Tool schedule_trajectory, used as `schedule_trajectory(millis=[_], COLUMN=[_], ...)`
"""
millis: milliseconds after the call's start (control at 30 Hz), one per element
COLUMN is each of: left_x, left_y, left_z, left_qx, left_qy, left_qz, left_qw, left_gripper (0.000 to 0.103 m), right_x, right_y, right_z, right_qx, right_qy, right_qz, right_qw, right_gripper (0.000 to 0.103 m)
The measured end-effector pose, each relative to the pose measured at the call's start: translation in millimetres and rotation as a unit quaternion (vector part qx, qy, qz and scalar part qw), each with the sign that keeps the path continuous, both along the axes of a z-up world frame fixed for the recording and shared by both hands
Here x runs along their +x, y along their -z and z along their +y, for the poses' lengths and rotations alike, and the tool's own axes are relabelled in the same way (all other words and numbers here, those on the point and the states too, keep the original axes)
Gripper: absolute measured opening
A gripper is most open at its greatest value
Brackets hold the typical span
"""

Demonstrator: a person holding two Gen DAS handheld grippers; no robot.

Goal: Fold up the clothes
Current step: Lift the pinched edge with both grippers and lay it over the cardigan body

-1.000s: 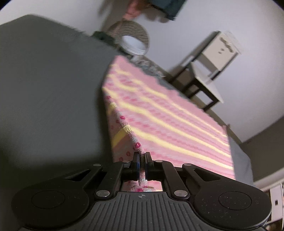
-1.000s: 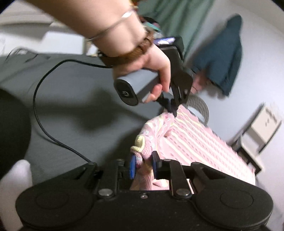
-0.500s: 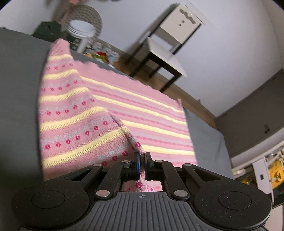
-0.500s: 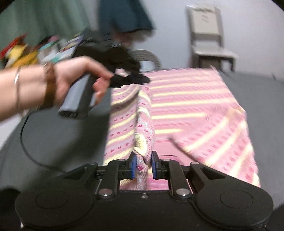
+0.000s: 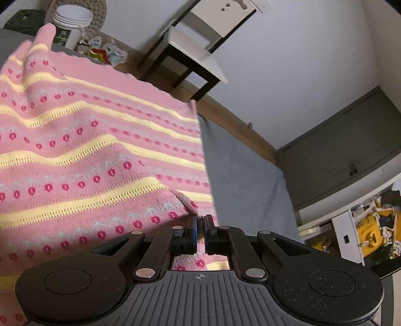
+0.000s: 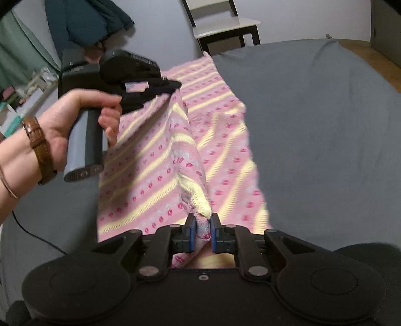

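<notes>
A pink knit garment [image 5: 82, 140] with yellow stripes and red dots lies spread on a grey bed cover [image 5: 240, 175]. My left gripper [image 5: 199, 227] is shut on one edge of it, with the cloth pinched between the blue pads. In the right wrist view the same pink knit garment [image 6: 225, 140] is lifted into a ridge. My right gripper [image 6: 201, 227] is shut on its near corner. A hand holds the left gripper [image 6: 175, 86] at the far end of that ridge, above the cloth.
The grey bed cover [image 6: 313, 112] stretches to the right. A white chair [image 5: 200, 42] with black legs stands by the wall. A white bucket [image 5: 72, 23] and small items sit on the floor beyond the bed. Dark cabinets [image 5: 351, 150] stand at right.
Both grippers have carried the held edge across the garment, so a folded layer now drapes over the rest. The left gripper's view swung right, away from the bare bed.
</notes>
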State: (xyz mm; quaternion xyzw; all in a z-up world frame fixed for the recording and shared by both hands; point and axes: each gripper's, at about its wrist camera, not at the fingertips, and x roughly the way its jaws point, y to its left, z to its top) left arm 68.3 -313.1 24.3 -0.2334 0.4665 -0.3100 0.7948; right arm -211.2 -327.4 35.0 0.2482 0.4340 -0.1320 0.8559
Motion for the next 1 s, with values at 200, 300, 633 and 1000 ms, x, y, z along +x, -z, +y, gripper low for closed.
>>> schedule_trajectory(millis=[200, 300, 633, 1000], left_x=[-9.2, -12.2, -20.4, -7.6], left_y=[-9.1, -17.0, -43.6, -27.1], left_z=[-36.3, -57.9, -65.0, -54.7], left_qx=[0.0, -0.013, 0.112, 0.142], left_qy=[0.028, 0.047, 0.084, 0.063], left_qz=[-0.02, -0.026, -0.054, 0.001], left_qw=[0.9994, 0.9985, 0.9887, 0.9879], left_gripper=[0.004, 0.004, 0.006, 0.079], right_x=[-10.9, -12.4, -5.8, 28.0], right_y=[2.4, 4.3, -2.2, 25.2], right_z=[-16.0, -20.5, -22.5, -42.0], right_qx=[-0.017, -0.039, -0.11, -0.016], right_qy=[-0.002, -0.01, -0.099, -0.105], right_qz=[0.05, 0.066, 0.035, 0.059], right_qw=[0.999, 0.997, 0.988, 0.993], right_gripper=[0.007, 0.004, 0.044, 0.04])
